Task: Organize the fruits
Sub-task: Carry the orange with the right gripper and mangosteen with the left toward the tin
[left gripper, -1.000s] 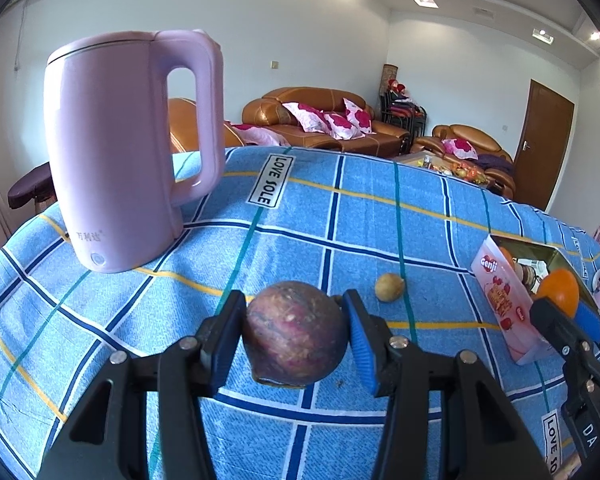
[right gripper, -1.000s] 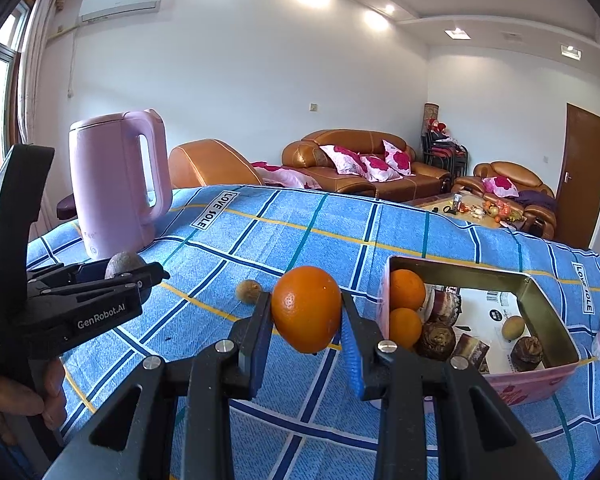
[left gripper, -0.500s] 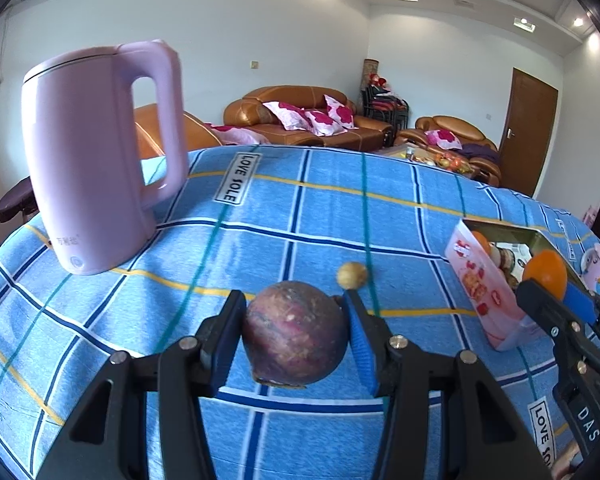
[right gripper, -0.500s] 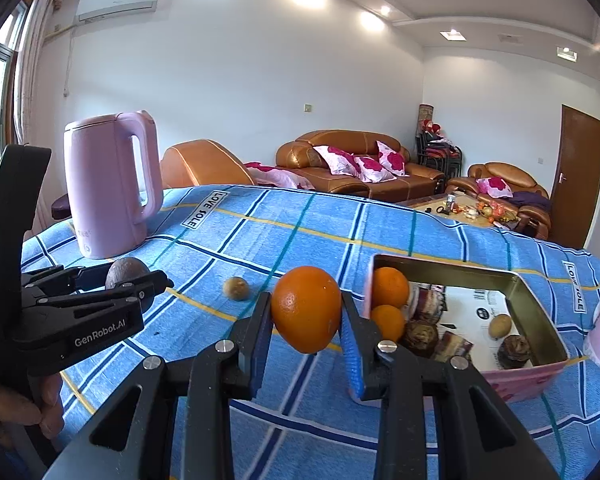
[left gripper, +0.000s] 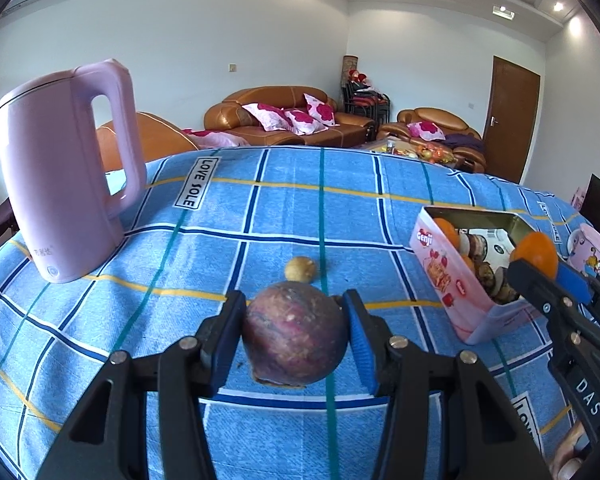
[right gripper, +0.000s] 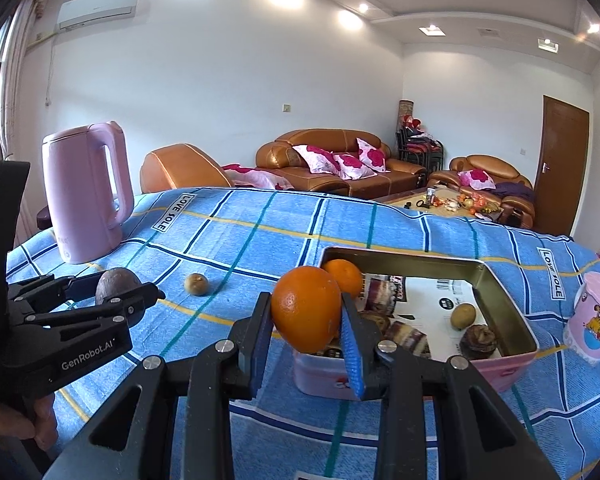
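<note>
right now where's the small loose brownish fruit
On the blue cloth, left of the pink tin in the right wrist view, just beyond the left gripper's purple fruit: small fruit.

On the blue checked cloth under me I read "LOVE SOLE" in a white label, once near the pink kettle and again by the pink cup at the far right. The pink tin carries the red brand "Genji" on its side. My left gripper, seen from my right one, says "GenRobot.AI" in white on its black body. My right gripper, seen from my left, shows the letters "DAS". The kettle has small print near its base, too fine for me to read
</note>
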`<state>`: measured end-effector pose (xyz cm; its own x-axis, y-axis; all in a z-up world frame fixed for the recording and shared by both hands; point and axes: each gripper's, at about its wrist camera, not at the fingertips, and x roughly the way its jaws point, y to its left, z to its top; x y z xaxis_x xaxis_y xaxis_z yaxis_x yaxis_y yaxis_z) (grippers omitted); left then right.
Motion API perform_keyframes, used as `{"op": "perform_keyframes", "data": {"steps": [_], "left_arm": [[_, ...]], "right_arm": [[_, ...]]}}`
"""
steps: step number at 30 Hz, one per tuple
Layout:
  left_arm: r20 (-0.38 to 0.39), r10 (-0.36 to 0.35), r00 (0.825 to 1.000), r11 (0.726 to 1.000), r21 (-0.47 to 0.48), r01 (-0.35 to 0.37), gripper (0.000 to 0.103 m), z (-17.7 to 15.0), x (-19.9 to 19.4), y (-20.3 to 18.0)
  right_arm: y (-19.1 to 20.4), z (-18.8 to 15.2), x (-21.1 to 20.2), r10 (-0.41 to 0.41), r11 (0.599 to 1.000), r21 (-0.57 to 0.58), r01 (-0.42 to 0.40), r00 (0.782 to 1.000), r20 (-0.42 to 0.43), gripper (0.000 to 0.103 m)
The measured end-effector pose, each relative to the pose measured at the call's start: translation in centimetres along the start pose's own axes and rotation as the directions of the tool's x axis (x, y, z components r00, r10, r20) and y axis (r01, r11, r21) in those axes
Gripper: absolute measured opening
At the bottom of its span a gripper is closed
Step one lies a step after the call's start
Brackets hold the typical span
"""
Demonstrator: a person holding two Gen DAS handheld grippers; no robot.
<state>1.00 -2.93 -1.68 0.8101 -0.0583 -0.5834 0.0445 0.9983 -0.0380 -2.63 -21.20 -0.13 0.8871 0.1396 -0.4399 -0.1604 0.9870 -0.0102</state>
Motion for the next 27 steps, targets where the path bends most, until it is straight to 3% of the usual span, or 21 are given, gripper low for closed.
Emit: {"op": "perform_keyframes", "data": {"steps": [13,27], "left_arm": [[-0.063,0.002,0.998,0.999,-0.033,-0.004,0.052,-0.1,1.1,0.9],[-0.065,-0.005,0.998,1.0,-0.008,0.005,0.052,-0.2,1.1,0.1]], "right_arm": [[-0.1,0.0,-0.2,0.002,1.0,-0.001,-0.002,1.0,0.0,0.034],[-0.2,0.0,-0.2,0.001,1.0,-0.001,-0.001,1.0,0.002,0.034]]}}
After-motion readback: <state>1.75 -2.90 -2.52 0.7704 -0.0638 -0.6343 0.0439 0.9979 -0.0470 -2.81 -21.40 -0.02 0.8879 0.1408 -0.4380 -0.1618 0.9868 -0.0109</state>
